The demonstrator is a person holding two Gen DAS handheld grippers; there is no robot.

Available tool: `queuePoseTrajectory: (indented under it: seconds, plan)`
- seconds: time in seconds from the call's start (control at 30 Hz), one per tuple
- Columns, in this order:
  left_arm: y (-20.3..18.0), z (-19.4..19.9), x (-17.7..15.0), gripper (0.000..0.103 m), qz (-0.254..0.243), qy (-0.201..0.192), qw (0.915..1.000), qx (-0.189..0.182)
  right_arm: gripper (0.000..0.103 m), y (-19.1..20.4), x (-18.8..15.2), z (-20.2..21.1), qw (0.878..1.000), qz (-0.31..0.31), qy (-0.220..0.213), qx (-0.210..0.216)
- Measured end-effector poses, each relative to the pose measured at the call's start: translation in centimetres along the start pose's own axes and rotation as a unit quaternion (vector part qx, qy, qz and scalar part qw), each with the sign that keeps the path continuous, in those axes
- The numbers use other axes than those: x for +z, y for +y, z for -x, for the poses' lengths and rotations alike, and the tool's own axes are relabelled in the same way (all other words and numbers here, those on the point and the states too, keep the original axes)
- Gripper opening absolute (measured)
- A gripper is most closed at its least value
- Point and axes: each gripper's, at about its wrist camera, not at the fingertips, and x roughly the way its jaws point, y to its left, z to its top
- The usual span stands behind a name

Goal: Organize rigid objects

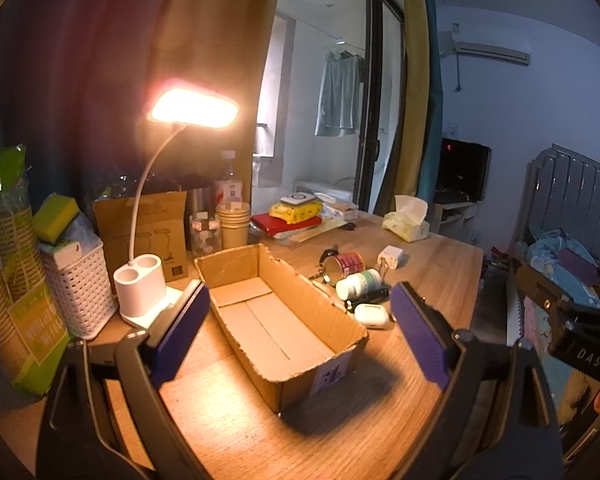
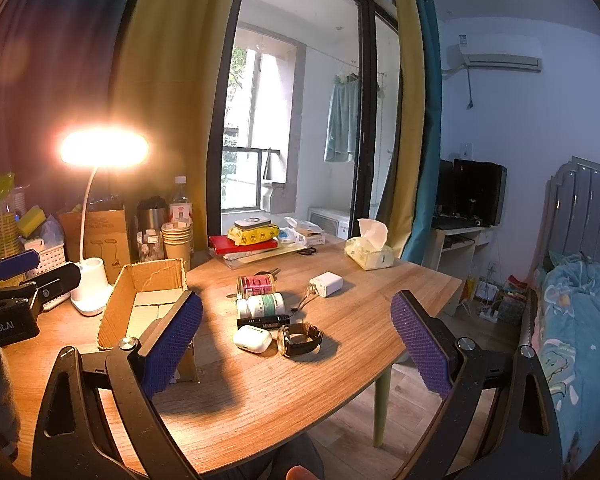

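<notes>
On the desk (image 2: 340, 360), your left hand-held gripper (image 1: 300, 332) spreads wide above the empty cardboard box (image 1: 280, 320); your right hand-held gripper (image 2: 296, 340) also gapes empty, over the earbud case (image 2: 253, 339) and watch (image 2: 300, 339) beside the box.

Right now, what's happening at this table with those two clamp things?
A person holds two hand grippers over a wooden table. Both the left gripper and right gripper are open and hold nothing. An open cardboard box has no items in it. Beside it lie a red can, white bottle, earbud case, watch and charger, not yet sorted.
</notes>
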Motion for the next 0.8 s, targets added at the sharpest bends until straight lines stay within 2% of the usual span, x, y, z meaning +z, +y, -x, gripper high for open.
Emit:
queuePoseTrajectory:
  seconds: [0.57, 0.8]
  plan:
    - [-0.1, 0.0, -0.1, 0.093, 0.002, 0.003, 1.0, 0.002, 0.097, 0.2, 0.0, 0.2, 1.0, -0.002, 0.004, 0.003]
    - [0.9, -1.9, -0.4, 0.093, 0.01, 0.024, 0.9996, 0.006, 0.097, 0.2, -0.5, -2.1, 1.0, -0.001, 0.018, 0.01]
